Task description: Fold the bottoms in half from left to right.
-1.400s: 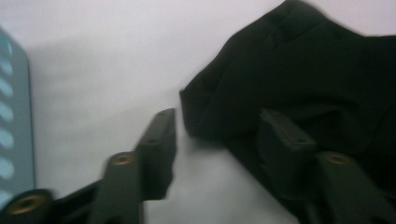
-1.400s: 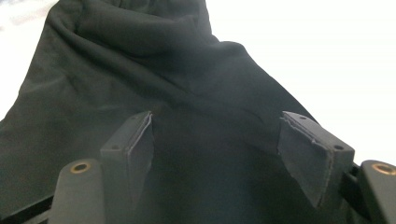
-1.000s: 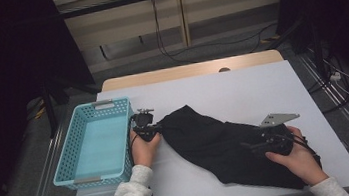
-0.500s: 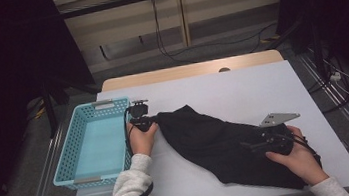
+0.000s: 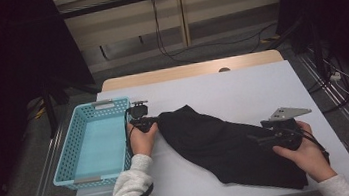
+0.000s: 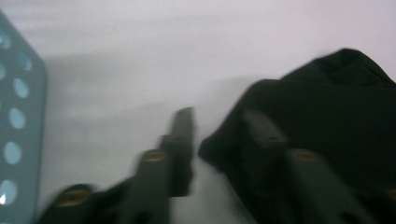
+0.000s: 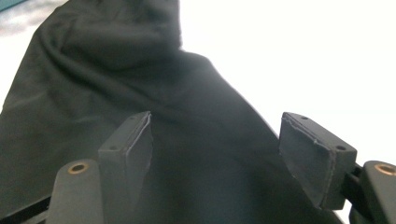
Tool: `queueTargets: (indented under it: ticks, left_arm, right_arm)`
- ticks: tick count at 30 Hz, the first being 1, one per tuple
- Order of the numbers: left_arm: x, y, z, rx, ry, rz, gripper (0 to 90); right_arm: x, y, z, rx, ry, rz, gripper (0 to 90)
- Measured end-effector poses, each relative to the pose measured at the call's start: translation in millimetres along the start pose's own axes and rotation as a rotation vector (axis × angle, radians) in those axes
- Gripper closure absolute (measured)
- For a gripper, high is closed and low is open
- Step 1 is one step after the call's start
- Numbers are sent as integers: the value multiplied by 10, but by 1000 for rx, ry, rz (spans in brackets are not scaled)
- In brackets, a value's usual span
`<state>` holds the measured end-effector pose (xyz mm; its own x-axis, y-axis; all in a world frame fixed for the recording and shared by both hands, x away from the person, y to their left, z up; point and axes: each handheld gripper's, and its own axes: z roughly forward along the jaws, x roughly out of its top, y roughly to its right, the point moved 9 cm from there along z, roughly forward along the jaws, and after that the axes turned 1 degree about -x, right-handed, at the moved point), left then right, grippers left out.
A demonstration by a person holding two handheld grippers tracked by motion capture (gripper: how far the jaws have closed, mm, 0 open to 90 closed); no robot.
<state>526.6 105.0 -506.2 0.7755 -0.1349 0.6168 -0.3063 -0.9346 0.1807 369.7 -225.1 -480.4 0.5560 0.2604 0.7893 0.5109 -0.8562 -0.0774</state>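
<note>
A black cloth (image 5: pixel 229 146) lies spread slantwise across the white table (image 5: pixel 242 89). My left gripper (image 5: pixel 140 113) sits at the cloth's left end, beside the basket. In the left gripper view its blurred jaws (image 6: pixel 218 114) stand apart and have just been opening. The cloth's edge (image 6: pixel 299 107) lies between them and under the right jaw, with neither pad pressing on it. My right gripper (image 5: pixel 263 137) rests over the cloth's right part. Its jaws (image 7: pixel 217 119) are wide open above the dark fabric (image 7: pixel 116 70), gripping nothing.
A light blue perforated basket (image 5: pixel 69 156) stands at the table's left edge, close to my left hand; its wall (image 6: pixel 16 121) shows in the left gripper view. Bare white table lies beyond the cloth. Cables run over the floor behind and to the right.
My left gripper has edged slightly away from me at the cloth's left end. The cloth and my right hand look unchanged.
</note>
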Motion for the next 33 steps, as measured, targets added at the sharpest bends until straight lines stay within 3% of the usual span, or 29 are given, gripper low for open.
queueTargets:
  ticks: [3,6,7,8,14,19,21,23,27,33]
  left_arm:
    - [-48,46,-4,-20,-24,31,485]
    - [-47,29,-30,28,2,78,313]
    - [-47,29,-30,28,2,78,250]
    - [-47,12,-45,42,12,87,208]
    - [-27,41,-127,24,45,106,157]
    - [-32,81,-195,27,65,137,161]
    - [-38,96,-218,24,72,149,158]
    - [-34,111,-239,21,76,156,155]
    - [-37,109,-246,12,72,163,153]
    - [-24,109,-243,-7,87,152,154]
  right_arm:
    - [-56,176,-36,-42,-8,18,273]
    - [-149,350,-57,-81,-25,49,276]
    - [-149,350,-57,-81,-25,49,276]
    - [-201,479,-97,-114,-30,71,276]
    - [-359,681,-127,-149,-70,115,289]
    - [-477,682,-74,-145,-104,108,317]
    - [-484,675,-81,-152,-110,102,380]
    - [-484,623,-88,-122,-106,90,452]
    - [-498,544,-90,-119,-115,86,456]
    - [-511,512,-120,-109,-121,117,641]
